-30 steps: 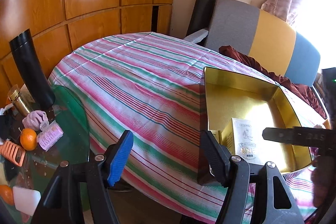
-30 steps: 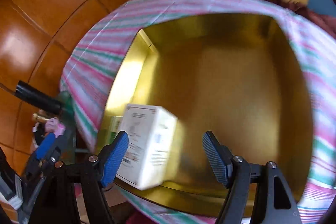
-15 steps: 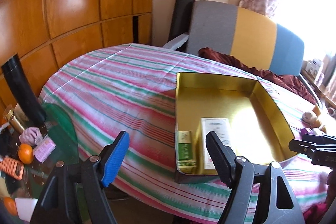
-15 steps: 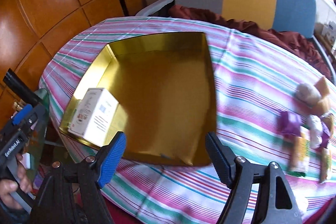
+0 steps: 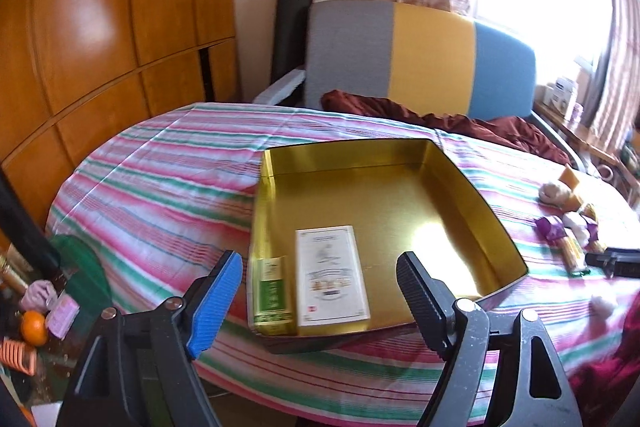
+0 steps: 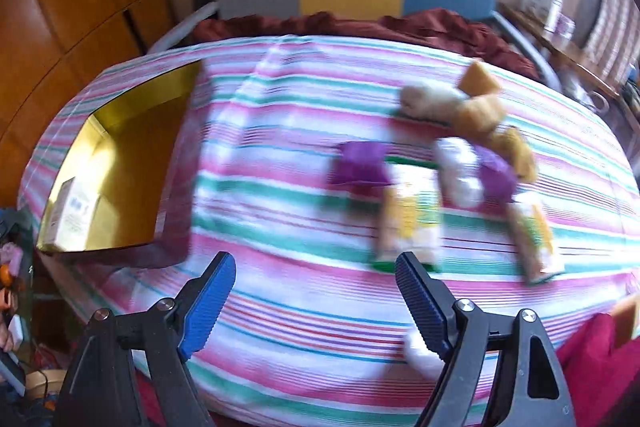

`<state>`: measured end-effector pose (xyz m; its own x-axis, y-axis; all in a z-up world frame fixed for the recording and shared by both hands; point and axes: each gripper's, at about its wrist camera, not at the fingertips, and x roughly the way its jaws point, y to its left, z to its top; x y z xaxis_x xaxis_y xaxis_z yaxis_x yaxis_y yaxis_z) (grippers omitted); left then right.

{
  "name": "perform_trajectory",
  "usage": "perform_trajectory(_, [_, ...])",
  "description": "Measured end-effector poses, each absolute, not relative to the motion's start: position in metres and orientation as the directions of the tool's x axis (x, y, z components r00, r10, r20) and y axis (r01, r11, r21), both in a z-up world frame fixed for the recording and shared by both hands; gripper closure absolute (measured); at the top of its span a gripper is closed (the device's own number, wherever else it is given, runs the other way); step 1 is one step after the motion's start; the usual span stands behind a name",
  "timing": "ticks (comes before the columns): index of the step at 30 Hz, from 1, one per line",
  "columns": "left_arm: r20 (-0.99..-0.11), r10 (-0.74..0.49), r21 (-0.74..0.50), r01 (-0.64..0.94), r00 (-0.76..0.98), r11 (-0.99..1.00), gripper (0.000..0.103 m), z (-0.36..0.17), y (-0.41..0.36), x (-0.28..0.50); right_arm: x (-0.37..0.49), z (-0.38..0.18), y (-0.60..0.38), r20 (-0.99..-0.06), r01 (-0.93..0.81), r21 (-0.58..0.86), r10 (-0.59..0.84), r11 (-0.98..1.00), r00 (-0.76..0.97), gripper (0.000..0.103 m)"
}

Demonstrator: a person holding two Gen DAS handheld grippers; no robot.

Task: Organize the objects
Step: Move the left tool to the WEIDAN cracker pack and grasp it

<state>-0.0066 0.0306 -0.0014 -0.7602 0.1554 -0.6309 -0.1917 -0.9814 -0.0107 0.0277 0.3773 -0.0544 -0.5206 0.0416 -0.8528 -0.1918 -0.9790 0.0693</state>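
Left gripper (image 5: 320,291) tilted down over near edge of gold tray (image 5: 472,187), jaws just opened wider, nothing between them. White box (image 5: 332,281) and green box (image 5: 272,291) lie flat in tray's near corner, side by side. Right gripper (image 6: 316,291) pitched steeply at striped tablecloth (image 6: 280,307), jaws likewise just widened, empty; blurred snack packets (image 6: 408,215) just beyond its fingertips

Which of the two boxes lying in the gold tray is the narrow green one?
The narrow green and gold box, lying against the shiny gold metal tray's left wall. The flat white printed box beside it is wider and sits nearer the middle.
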Motion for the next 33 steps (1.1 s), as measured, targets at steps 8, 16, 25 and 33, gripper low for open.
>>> perform_trajectory(8, [-0.635,0.222,0.019,-0.302,-0.74,-0.953,0.023,0.002,0.076,-0.005,0.058,-0.04,0.458,-0.834,-0.359,0.043,0.164,-0.933,-0.527,0.019])
perform_trajectory(16, [-0.652,0.338,0.021,-0.462,-0.678,-0.886,0.023,0.001,0.135,0.0,0.085,-0.053,0.524,-0.842,-0.504,0.172,0.14,-0.846,-0.522,0.019])
perform_trajectory(25, [-0.705,0.446,0.006,-0.633,-0.551,-0.774,0.023,-0.013,0.212,0.01,0.109,-0.058,0.555,-0.754,-0.525,0.489,-0.035,-0.697,-0.656,0.019])
perform_trajectory(33, [-0.765,0.486,-0.042,-0.72,-0.423,-0.693,0.023,-0.037,0.277,0.01,0.11,-0.06,0.557,-0.712,-0.465,0.555,-0.104,-0.689,-0.695,0.019])
